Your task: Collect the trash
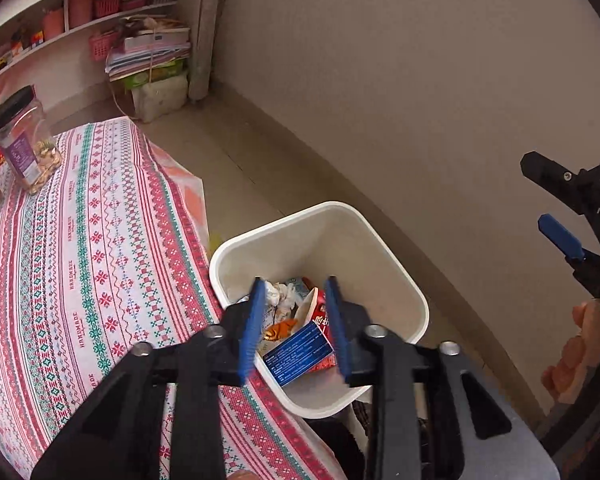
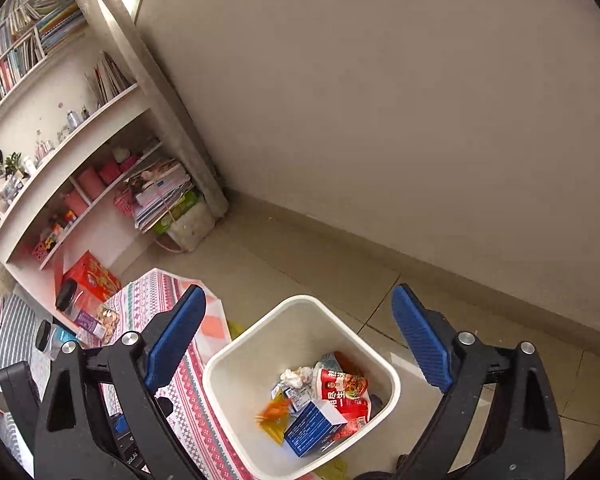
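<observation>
A white square bin (image 1: 384,252) stands on the floor beside the table; it also shows in the right wrist view (image 2: 236,364). Inside lie a blue box (image 1: 298,354), a red packet (image 2: 346,390), crumpled white tissue (image 1: 280,294) and an orange wrapper (image 2: 275,412), which looks blurred. My left gripper (image 1: 296,322) is open and empty, right above the bin. My right gripper (image 2: 296,348) is wide open and empty, higher above the bin; it shows at the right edge of the left wrist view (image 1: 556,204).
A table with a red and green patterned cloth (image 1: 84,248) lies left of the bin. A clear jar with a black lid (image 1: 24,140) and a red box (image 2: 90,276) stand on it. Shelves (image 2: 60,152) and a stack of papers (image 1: 152,50) line the far wall.
</observation>
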